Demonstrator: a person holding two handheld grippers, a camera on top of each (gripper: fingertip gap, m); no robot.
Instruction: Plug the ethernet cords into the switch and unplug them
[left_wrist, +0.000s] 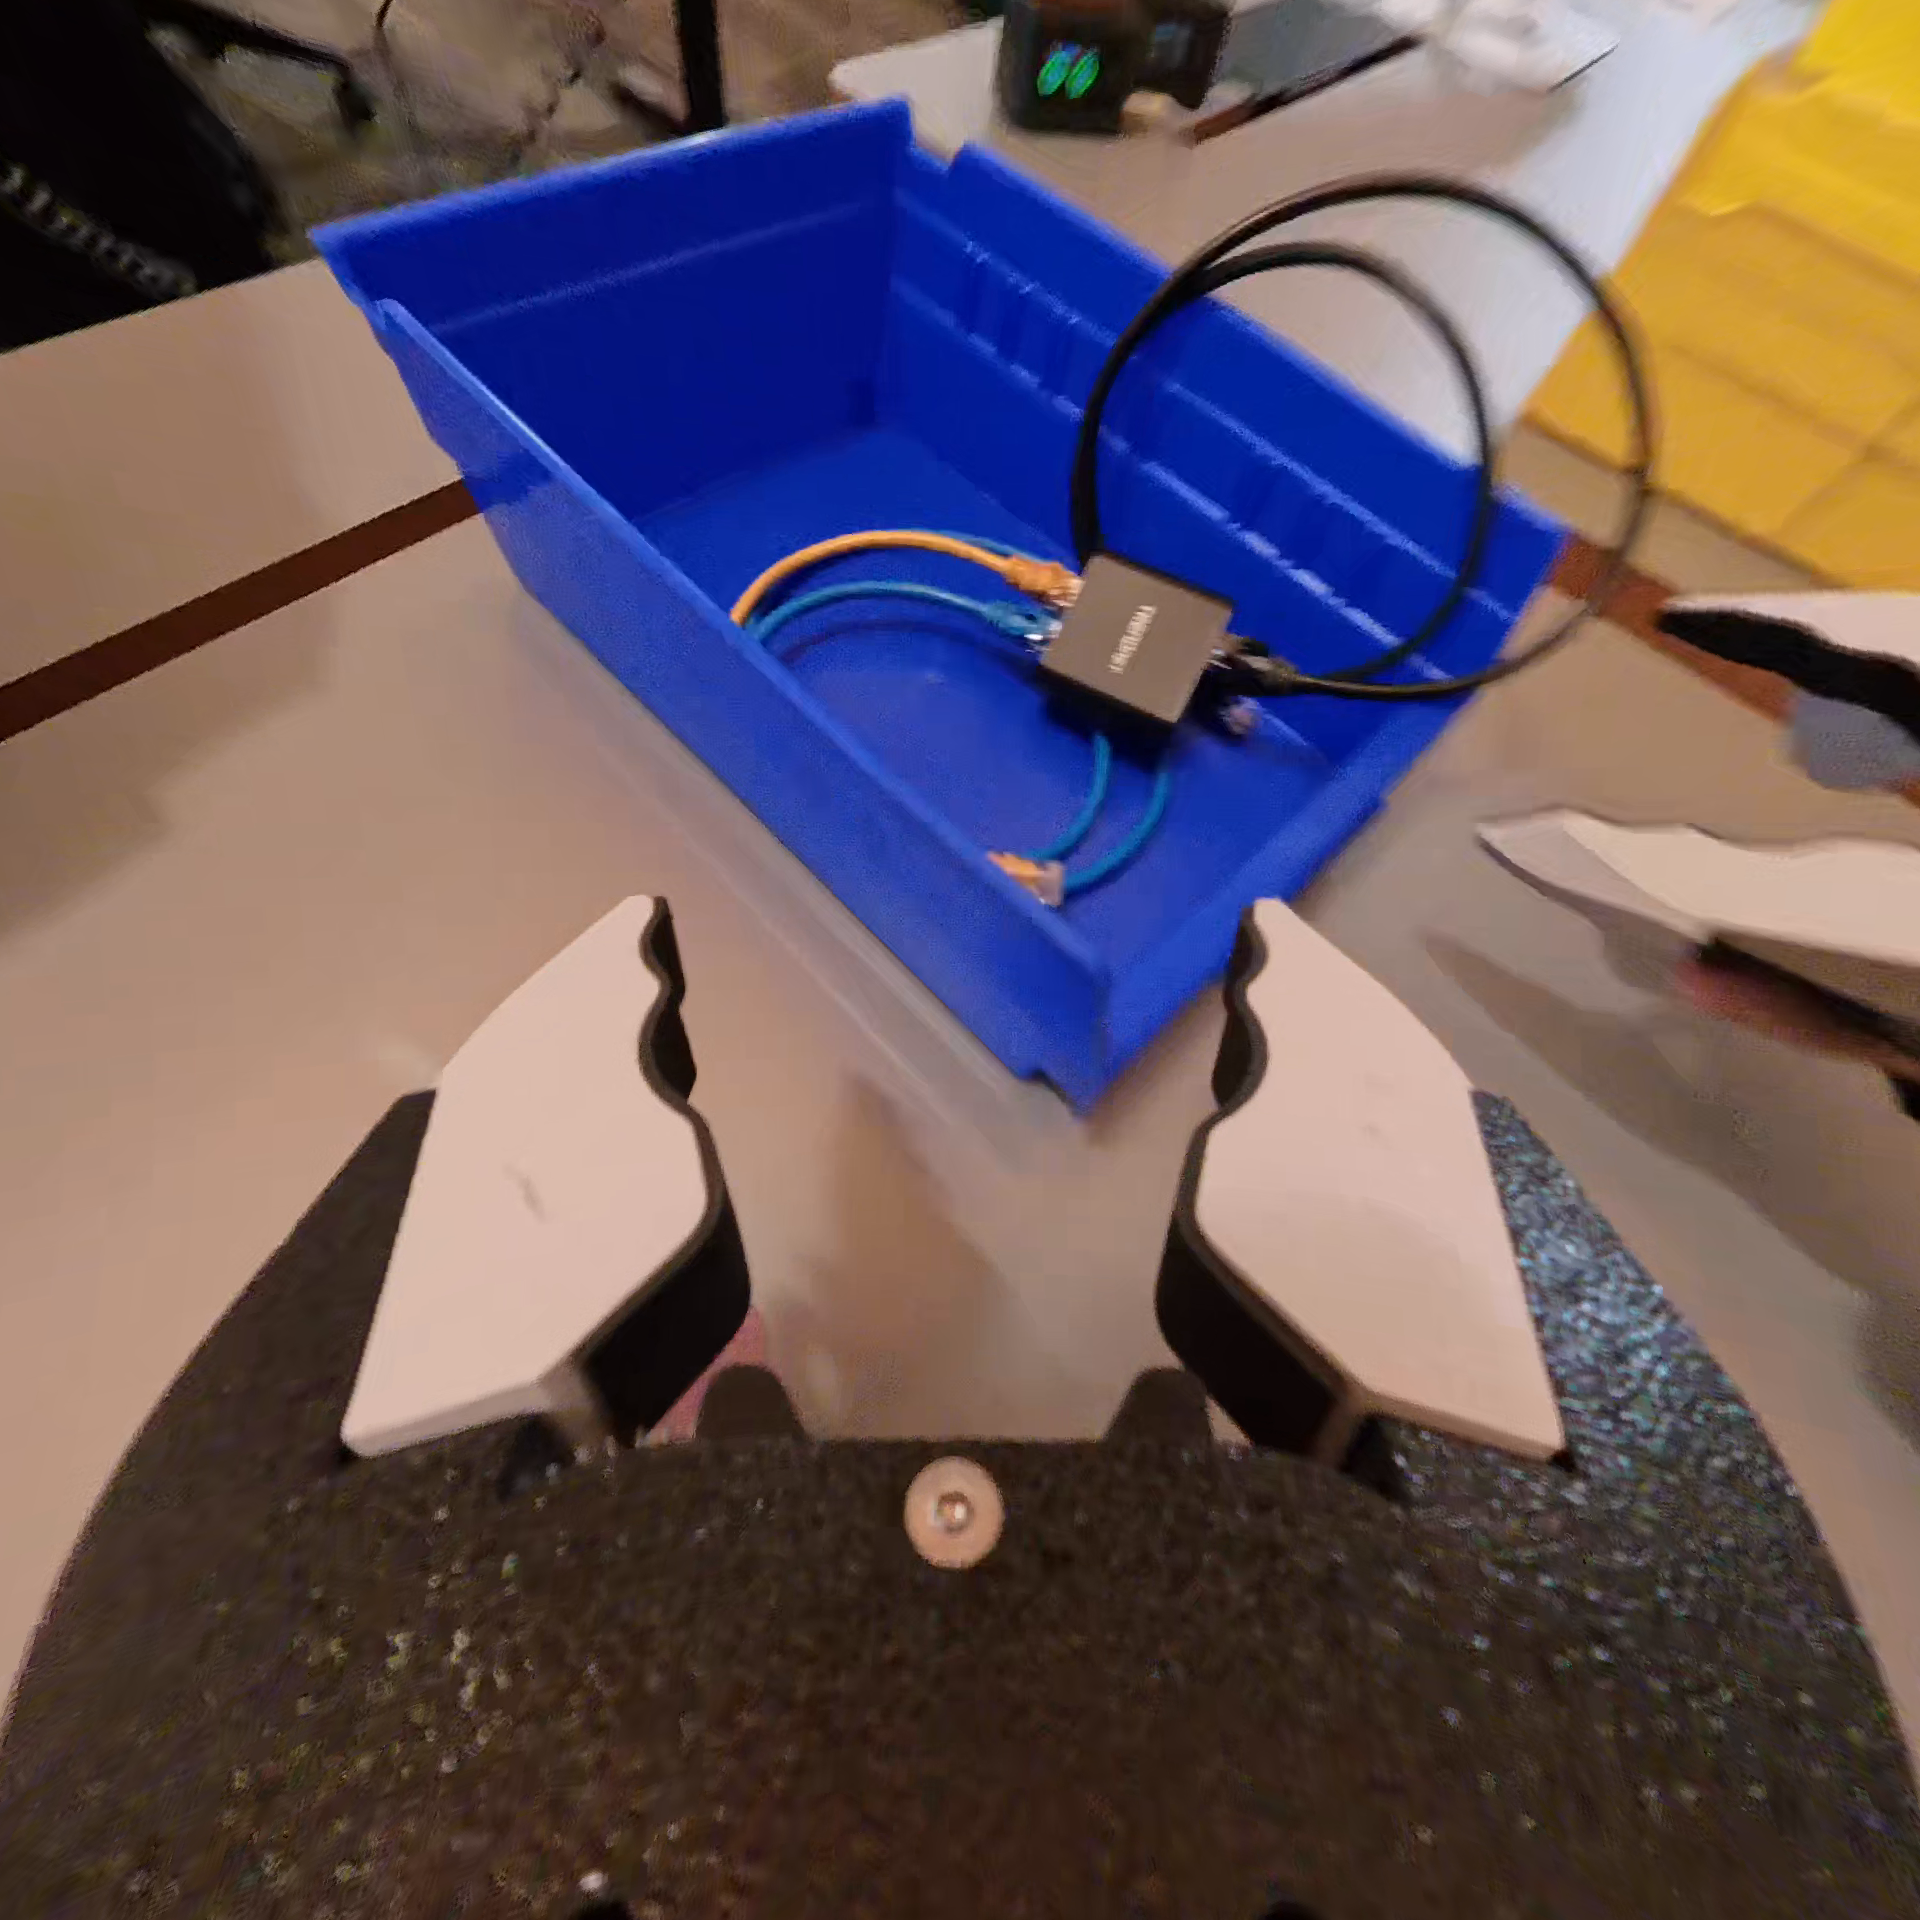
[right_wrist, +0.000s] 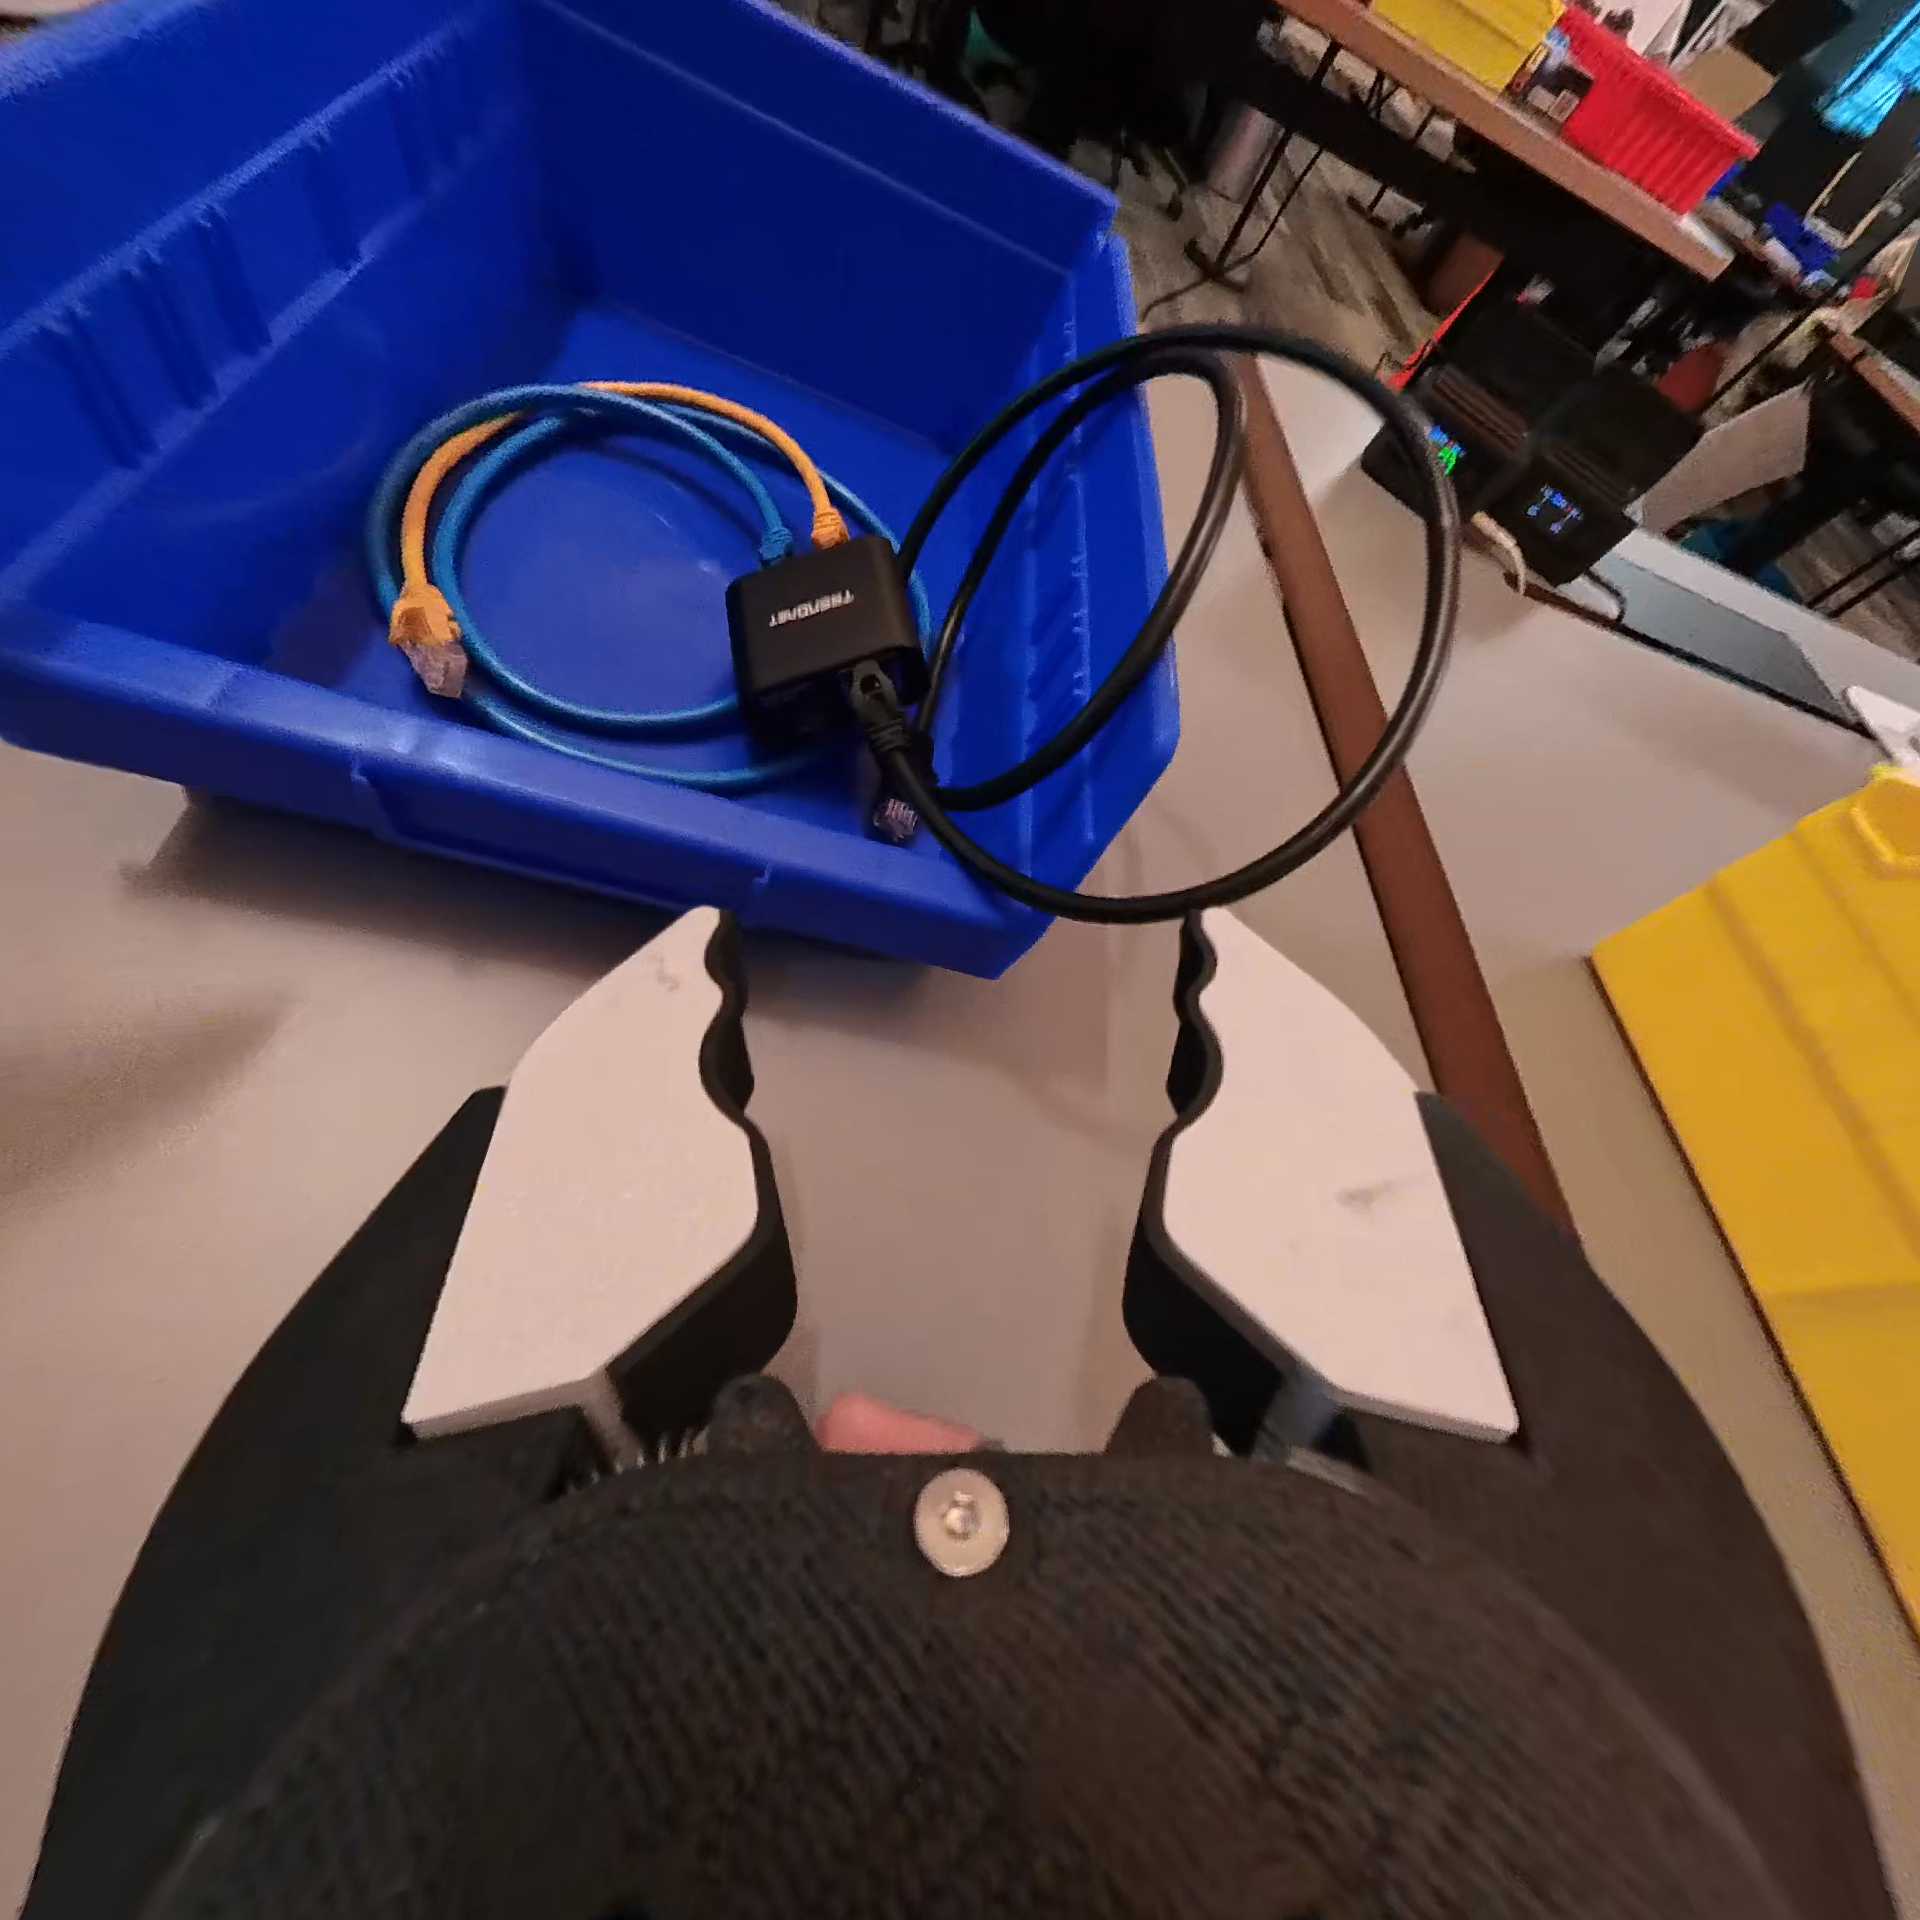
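1. Grey tabletop (right_wrist: 312, 1039) is carrying a blue bin (right_wrist: 623, 852), which is sitting near a dark seam strip (right_wrist: 1351, 727) crossing the surface; a yellow bin (right_wrist: 1766, 1143) is lying at the right edge in the right wrist view. Bare tabletop is lying between both tools and the bin's near wall.
2. Left gripper (left_wrist: 956, 935) is hovering just outside the bin's near corner, jaws spread wide, nothing between them.
3. Right gripper (right_wrist: 956, 935) is hovering just before the bin's front wall, jaws likewise spread and empty.
4. Black switch (right_wrist: 821, 623) is sitting on the bin floor, close to the right-hand wall as the right wrist view shows it. White lettering is showing on its top face, upside down to that camera.
5. Its long axis is running roughly front to back of the bin, ports facing both ways.
6. Orange cord (right_wrist: 717, 416) and blue cord (right_wrist: 582, 717) are entering its far end; both are coiling on the floor, with the orange cord's loose plug (right_wrist: 426, 634) lying near the front wall.
7. Black cord (right_wrist: 1434, 623) is entering the near end and looping out over the bin's rim above the tabletop.
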